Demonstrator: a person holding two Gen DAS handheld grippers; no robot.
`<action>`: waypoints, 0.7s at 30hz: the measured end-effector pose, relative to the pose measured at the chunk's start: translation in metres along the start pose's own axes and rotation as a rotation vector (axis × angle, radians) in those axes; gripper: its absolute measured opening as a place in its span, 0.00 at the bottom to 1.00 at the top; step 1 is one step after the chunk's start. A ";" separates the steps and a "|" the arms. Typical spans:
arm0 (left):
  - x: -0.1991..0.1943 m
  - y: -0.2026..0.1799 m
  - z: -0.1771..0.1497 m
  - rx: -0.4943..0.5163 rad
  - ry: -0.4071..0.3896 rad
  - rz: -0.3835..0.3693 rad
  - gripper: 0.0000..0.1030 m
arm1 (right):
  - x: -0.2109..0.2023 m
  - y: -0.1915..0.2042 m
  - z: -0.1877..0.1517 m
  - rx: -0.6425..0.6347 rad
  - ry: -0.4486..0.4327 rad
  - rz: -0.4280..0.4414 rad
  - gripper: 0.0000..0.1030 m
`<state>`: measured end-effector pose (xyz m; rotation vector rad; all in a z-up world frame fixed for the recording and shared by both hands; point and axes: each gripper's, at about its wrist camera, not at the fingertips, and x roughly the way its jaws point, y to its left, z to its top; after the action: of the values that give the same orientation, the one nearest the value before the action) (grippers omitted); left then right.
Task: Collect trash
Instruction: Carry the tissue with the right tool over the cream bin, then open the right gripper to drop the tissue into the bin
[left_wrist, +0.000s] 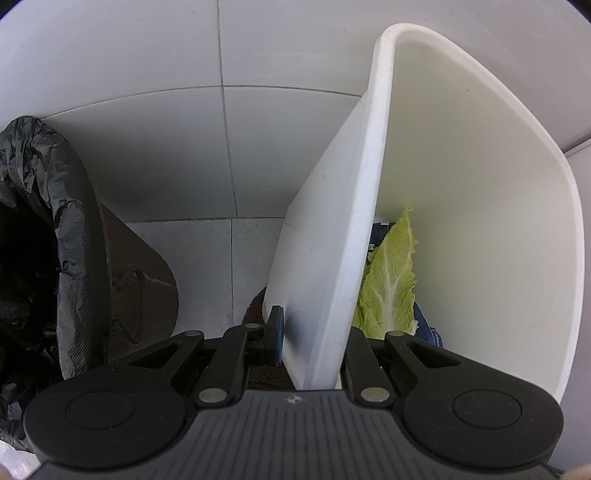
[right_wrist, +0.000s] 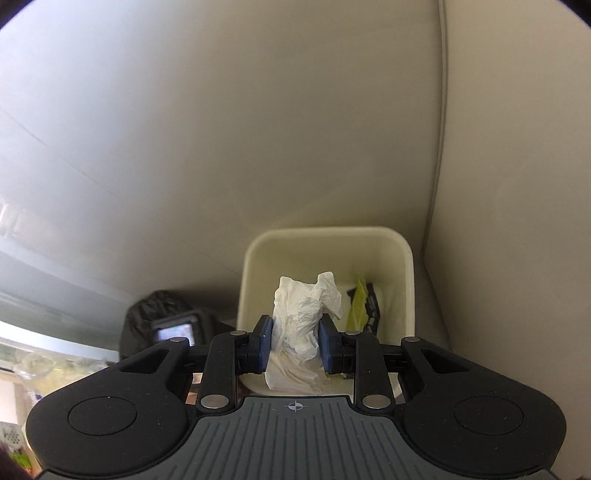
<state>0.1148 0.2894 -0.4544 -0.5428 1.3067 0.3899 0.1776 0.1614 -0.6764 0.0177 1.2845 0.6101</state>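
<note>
The left gripper was pinching the near wall of a white plastic bin, one blue-padded finger pressed on the outside of the wall and the other hidden inside it. The bin appeared tilted in the left wrist view, its opening turned toward the right of the frame. Inside it lay a pale green cabbage leaf, resting over a dark blue wrapper that showed only at its edges. To the left stood a brown trash can lined with a black garbage bag, set against white wall tiles and well apart from the white bin. In the right wrist view, the right gripper was closed on a crumpled white tissue, its blue pads squeezing the paper from both sides. The tissue was held in front of the open mouth of the same white bin, where the green leaf and the dark wrapper were visible against the right inner wall. The black bag showed to the left of the bin, with a small lit screen in front of it.
</note>
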 end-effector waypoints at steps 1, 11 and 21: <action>0.000 0.000 0.000 0.000 0.000 0.000 0.11 | 0.006 -0.001 0.000 0.001 0.011 -0.009 0.24; 0.000 0.000 0.000 0.003 0.000 0.000 0.11 | 0.054 -0.008 0.001 -0.004 0.102 -0.073 0.24; 0.000 0.000 0.000 0.005 0.000 0.001 0.10 | 0.065 -0.003 0.002 -0.015 0.114 -0.097 0.26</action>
<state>0.1148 0.2889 -0.4548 -0.5383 1.3074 0.3878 0.1901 0.1874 -0.7344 -0.0929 1.3829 0.5434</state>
